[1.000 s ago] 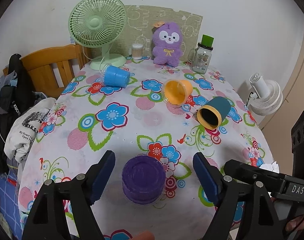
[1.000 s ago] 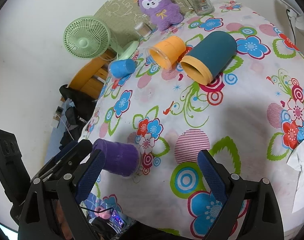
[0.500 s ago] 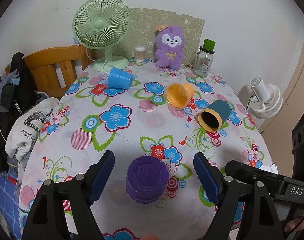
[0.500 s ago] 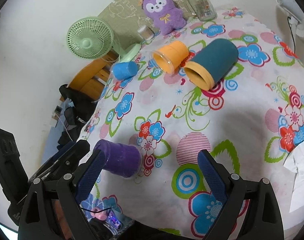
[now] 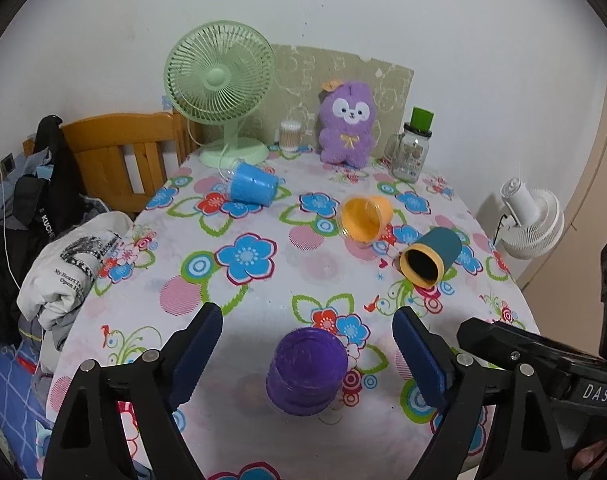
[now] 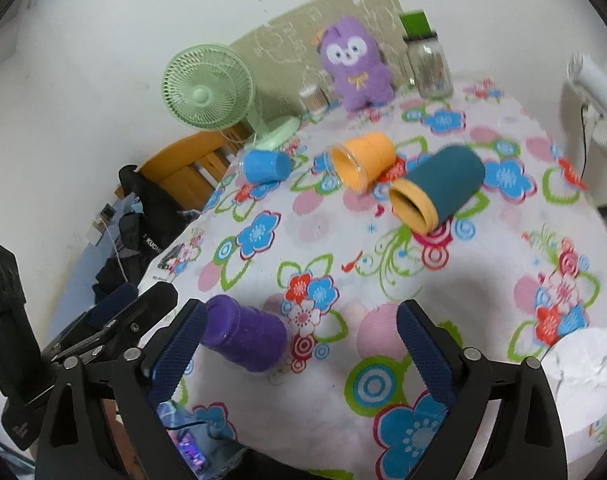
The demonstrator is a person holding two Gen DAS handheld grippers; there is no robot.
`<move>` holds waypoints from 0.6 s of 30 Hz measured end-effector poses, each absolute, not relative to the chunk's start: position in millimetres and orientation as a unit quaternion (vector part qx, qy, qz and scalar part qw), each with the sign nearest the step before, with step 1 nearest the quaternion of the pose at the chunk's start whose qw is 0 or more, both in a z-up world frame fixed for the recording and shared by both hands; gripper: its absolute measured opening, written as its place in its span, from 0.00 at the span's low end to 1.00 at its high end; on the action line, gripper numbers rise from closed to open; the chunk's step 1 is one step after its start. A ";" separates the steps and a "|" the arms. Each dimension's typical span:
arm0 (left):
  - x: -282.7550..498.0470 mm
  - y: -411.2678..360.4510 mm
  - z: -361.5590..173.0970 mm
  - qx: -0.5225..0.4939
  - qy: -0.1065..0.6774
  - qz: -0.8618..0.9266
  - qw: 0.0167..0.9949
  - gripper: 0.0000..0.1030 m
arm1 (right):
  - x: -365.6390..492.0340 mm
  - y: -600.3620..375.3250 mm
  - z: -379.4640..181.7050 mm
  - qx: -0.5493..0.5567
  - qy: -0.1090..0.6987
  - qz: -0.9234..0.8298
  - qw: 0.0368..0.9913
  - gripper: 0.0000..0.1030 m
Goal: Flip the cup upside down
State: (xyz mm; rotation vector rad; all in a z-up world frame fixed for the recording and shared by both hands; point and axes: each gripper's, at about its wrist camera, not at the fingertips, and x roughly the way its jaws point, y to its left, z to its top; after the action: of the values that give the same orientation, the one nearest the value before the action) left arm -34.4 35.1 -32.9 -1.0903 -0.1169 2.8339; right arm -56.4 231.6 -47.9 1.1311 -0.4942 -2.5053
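Observation:
A purple cup (image 5: 306, 371) stands upside down near the table's front edge; it also shows in the right wrist view (image 6: 245, 338). My left gripper (image 5: 307, 354) is open, its fingers wide on either side of the cup and not touching it. My right gripper (image 6: 299, 344) is open and empty, to the right of the purple cup. A teal cup with an orange rim (image 5: 431, 257) (image 6: 439, 190), an orange cup (image 5: 365, 218) (image 6: 361, 160) and a blue cup (image 5: 251, 188) (image 6: 265, 165) lie on their sides further back.
The round table has a floral cloth (image 5: 247, 256). A green fan (image 5: 220, 84), a purple plush toy (image 5: 346, 124), a glass jar with a green lid (image 5: 413, 150) and a small cotton-swab jar (image 5: 290, 135) stand at the back. A wooden chair (image 5: 119, 152) with clothes is at left. A white fan (image 5: 529, 224) is at right.
My left gripper has drawn back and up from the purple cup, which stays upside down. My right gripper has moved a little, bringing the teal and orange cups nearer the view's centre.

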 end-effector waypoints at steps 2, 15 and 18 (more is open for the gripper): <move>-32.0 33.0 -30.4 -0.353 -0.036 0.934 0.045 0.88 | -54.0 228.5 -42.4 0.389 -0.163 -0.890 0.174 0.97; -11.2 21.2 -10.2 -0.297 -0.035 0.954 0.022 0.92 | -39.3 213.8 -16.9 0.335 -0.125 -0.915 0.184 0.99; -8.7 17.3 -8.4 -0.292 -0.041 0.955 0.019 0.92 | -38.1 213.3 -16.6 0.333 -0.125 -0.916 0.186 0.99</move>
State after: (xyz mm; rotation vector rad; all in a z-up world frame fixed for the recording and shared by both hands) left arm -8.7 17.3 -8.4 -0.9058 -0.1283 2.9653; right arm -38.1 213.3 -16.6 0.9381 -0.3532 -2.5802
